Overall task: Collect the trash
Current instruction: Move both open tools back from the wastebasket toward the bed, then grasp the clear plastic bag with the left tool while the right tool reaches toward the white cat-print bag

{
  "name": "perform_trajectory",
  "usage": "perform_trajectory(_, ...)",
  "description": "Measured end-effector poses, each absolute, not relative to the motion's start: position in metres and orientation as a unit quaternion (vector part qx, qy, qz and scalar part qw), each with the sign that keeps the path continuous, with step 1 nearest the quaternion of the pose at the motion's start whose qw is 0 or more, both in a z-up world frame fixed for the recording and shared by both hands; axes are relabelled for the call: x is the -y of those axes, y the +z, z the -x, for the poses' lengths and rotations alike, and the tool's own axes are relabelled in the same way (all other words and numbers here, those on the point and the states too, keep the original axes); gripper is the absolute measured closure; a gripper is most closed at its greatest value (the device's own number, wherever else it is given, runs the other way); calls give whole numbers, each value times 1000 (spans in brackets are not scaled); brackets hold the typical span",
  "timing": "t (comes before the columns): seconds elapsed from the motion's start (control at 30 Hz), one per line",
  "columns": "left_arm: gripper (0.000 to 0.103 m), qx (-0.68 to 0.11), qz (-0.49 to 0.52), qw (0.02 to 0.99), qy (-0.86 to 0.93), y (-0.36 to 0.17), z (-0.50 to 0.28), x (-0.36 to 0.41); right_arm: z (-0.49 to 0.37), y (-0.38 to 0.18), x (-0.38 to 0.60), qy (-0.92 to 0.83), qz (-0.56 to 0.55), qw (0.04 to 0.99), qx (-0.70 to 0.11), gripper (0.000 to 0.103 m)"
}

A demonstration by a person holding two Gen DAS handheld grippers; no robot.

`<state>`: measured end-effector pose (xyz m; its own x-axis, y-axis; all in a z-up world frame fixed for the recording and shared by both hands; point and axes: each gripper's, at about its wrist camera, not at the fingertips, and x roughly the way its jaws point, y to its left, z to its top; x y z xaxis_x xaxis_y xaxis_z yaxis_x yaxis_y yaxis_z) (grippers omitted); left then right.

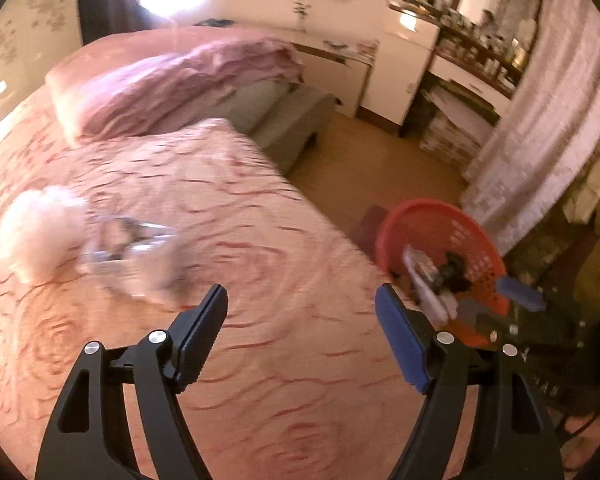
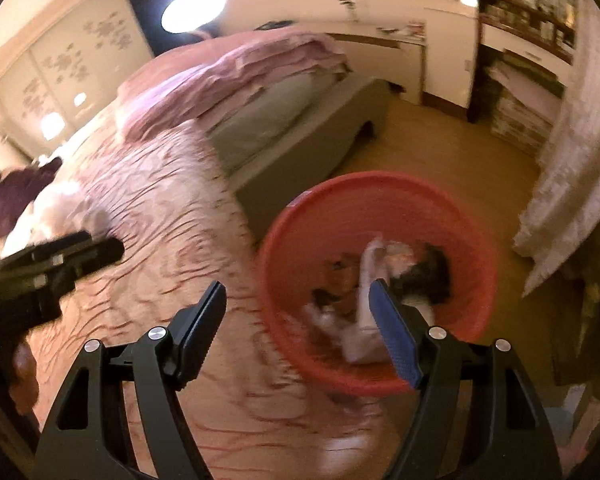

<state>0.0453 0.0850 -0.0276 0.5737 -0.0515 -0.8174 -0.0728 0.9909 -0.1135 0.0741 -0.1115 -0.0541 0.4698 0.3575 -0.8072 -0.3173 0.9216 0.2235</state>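
The crumpled clear plastic wrapper point(image 1: 128, 256) lies on the pink rose-patterned bed point(image 1: 260, 240), beside the white fluffy wad point(image 1: 36, 232), ahead-left of the wide-open, empty left tool point(image 1: 300, 304); the right tool point(image 2: 296, 300), equally open and empty, hangs over the round red plastic basket point(image 2: 476, 248).

You had two grippers in play: the left gripper point(image 1: 300, 304) with its fingers spread apart and nothing between them, and the right gripper point(image 2: 298, 300) likewise gaping. Ahead and left of your left fingers lay two pieces of trash on the one bed point(image 1: 260, 240): one white fluffy wad point(image 1: 36, 232) and one clear crumpled wrapper point(image 1: 132, 256) touching it. One red basket point(image 2: 480, 272) sat just past your right fingers, holding several blurred scraps I couldn't count.
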Motion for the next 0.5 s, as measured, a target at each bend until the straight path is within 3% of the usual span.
perform_trajectory(0.5, 22, -424, 81, 890, 147, 14, -48, -233, -57, -50, 65, 245, 20, 844, -476, 32)
